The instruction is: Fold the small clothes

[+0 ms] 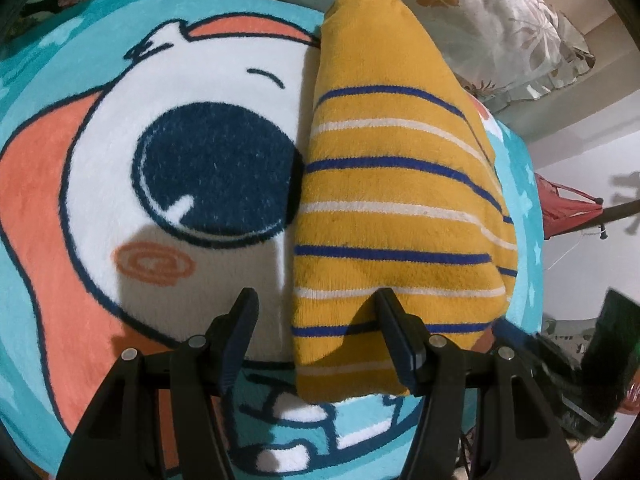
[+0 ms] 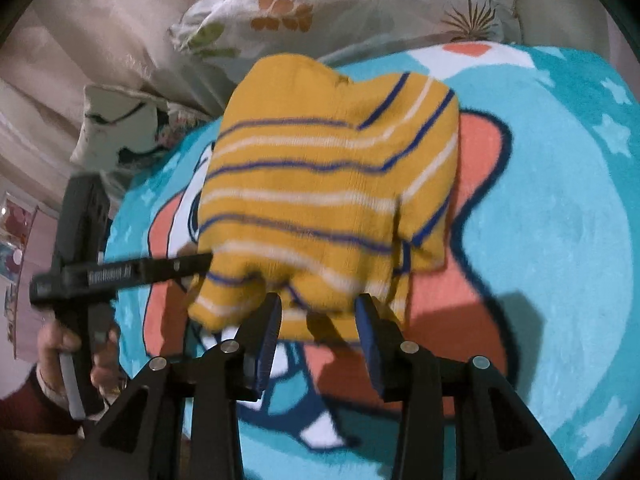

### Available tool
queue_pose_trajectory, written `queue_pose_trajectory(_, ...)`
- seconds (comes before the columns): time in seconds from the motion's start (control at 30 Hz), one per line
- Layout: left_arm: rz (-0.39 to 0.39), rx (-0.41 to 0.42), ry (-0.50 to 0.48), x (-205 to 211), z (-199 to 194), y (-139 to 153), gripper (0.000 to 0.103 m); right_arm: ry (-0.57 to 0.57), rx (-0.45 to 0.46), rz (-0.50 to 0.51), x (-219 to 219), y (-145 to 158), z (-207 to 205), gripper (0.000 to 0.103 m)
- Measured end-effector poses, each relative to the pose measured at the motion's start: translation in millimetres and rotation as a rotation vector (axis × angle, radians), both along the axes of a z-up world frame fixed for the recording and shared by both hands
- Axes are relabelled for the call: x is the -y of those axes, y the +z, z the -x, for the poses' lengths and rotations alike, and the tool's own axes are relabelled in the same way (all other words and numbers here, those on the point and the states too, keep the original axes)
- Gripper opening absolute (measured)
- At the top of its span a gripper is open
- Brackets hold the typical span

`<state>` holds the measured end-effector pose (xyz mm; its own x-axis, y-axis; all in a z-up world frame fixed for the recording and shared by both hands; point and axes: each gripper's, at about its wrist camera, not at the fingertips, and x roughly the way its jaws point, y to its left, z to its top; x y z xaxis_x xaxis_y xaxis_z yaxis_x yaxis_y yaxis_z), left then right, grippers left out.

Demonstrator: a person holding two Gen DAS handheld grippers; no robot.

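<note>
A small yellow sweater (image 1: 392,200) with blue and white stripes lies folded into a narrow bundle on a cartoon blanket (image 1: 120,160). My left gripper (image 1: 316,304) is open, its jaws straddling the sweater's near left edge. In the right wrist view the sweater (image 2: 320,200) is slightly blurred. My right gripper (image 2: 318,312) is open at the sweater's near edge, with nothing held. The left gripper's finger (image 2: 160,270) reaches the sweater's left side there.
The turquoise blanket (image 2: 560,240) with a white and orange cartoon face covers the bed. Floral pillows (image 2: 320,8) lie beyond the sweater. A red object (image 1: 568,208) and dark gear (image 1: 592,360) stand off the bed's right edge.
</note>
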<state>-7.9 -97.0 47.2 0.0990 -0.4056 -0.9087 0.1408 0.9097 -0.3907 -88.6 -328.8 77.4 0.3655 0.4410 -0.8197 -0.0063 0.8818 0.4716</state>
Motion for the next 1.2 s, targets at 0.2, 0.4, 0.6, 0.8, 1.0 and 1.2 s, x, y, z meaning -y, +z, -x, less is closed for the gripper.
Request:
queue_pose_trajectory(0.2, 0.002, -0.007, 0.003, 1, -1, -3, 0.060, -0.045, -0.008, -0.069, 10, -11, 5, 0.043)
queue_pose_trajectory(0.4, -0.015, 0.000, -0.007, 8, -1, -3, 0.061, -0.138, -0.074, -0.191, 4, -46, -29, 0.034)
queue_pose_trajectory(0.6, -0.007, 0.016, -0.019, 10, 0, 3, 0.061, -0.153, -0.061, -0.272, 16, -2, -20, 0.007)
queue_pose_trajectory(0.8, -0.033, 0.006, -0.031, 12, 8, -4, 0.061, -0.173, -0.162, -0.237, 37, 0, 0, 0.002)
queue_pose_trajectory(1.0, -0.020, -0.002, -0.024, 5, 10, -1, 0.061, -0.227, -0.255, -0.097, 46, -40, 16, 0.001)
queue_pose_trajectory(1.2, 0.009, 0.081, -0.032, -11, 13, 26, 0.061, -0.192, -0.043, -0.115, 53, 10, 15, 0.014)
